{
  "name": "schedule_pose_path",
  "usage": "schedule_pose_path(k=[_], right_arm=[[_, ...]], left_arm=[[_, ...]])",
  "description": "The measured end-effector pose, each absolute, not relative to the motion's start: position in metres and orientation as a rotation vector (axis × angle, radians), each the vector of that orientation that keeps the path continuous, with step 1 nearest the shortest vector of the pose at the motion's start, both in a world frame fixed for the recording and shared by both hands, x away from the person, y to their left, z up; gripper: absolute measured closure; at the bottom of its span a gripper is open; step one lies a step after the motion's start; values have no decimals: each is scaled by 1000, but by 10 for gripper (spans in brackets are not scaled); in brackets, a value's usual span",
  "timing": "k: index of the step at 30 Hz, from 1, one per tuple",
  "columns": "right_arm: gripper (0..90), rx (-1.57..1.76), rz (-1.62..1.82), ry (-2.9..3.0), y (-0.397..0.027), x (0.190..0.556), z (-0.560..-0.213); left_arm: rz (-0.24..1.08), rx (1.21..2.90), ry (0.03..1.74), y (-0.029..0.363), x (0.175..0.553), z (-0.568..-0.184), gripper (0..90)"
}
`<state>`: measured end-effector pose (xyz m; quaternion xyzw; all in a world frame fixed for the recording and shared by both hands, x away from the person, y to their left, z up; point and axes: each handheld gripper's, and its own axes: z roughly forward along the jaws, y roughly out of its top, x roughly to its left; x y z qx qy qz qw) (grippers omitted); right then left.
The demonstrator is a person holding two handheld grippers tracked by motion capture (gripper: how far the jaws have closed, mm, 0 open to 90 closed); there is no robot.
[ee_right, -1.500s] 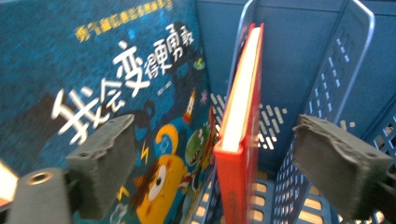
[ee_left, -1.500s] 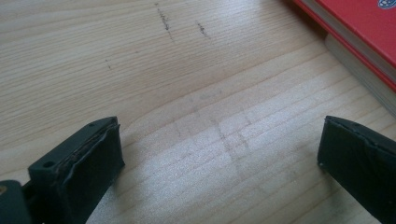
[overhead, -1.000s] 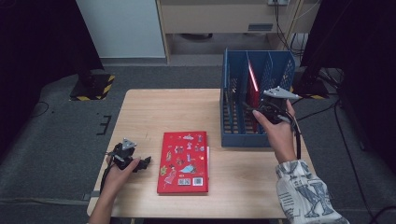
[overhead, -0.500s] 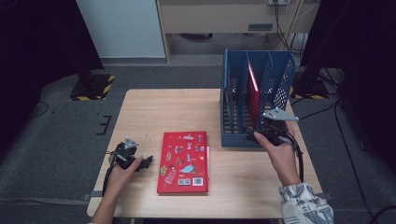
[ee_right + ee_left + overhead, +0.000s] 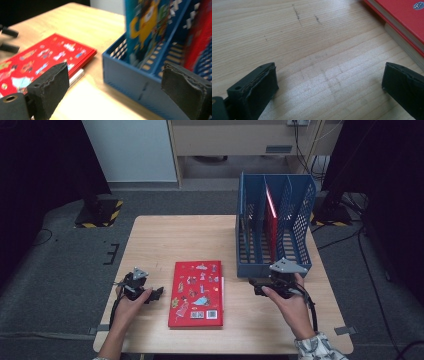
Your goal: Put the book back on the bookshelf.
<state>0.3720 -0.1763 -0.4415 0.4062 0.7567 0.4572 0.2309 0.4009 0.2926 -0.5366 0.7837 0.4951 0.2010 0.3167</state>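
Status: both tongs empty, red book flat on table

Left gripper (image 5: 159, 293) sits low over the table (image 5: 165, 240) near my left front corner, just left of the red book (image 5: 197, 292). Its jaws stand wide apart with only bare wood between them in the left gripper view. Book's edge (image 5: 402, 22) shows at the top right of that view, apart from the pads, no contact.

Right gripper (image 5: 256, 287) hangs in front of the blue file rack (image 5: 250, 267), close to its near wall, between rack and book. Jaws spread wide, nothing between the pads; they have just been easing slightly inward. In the right gripper view the left pad (image 5: 53, 82) lines up over the book's corner area and the right pad (image 5: 185, 87) over the rack's front wall (image 5: 125, 75), but I can't tell any touch; looks like a gap to both.

Red book lies flat, cover up with stickers or cartoon prints, roughly centre of the near half of the table, long side running away from me. A thin white thing peeks from under its right edge (image 5: 76, 76), cannot tell what.

Rack stands upright on the far right of the table, slots facing me. One red book (image 5: 270, 220) stands in a middle slot, leaning a bit. Right gripper view also shows a colourful cover (image 5: 147, 30) standing in a slot, blurred.
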Motion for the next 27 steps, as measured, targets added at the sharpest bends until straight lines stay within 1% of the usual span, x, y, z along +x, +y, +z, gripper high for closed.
schedule_pose_path(k=[3,10,16,18,27], right_arm=[[116,1106,1239,2134,-167,369,-453],[149,1053,1255,2213,-146,357,-464],[181,1005,1263,2275,-126,348,-474],[194,999,1259,2286,-123,347,-476],[198,985,1258,2339,-114,349,-483]], left_arm=[[528,2062,1303,293,401,-537,0],[520,2055,1299,294,401,-536,0],[509,2040,1287,295,400,-534,50],[514,2038,1277,295,400,-533,51],[496,1996,1240,289,395,-523,68]])
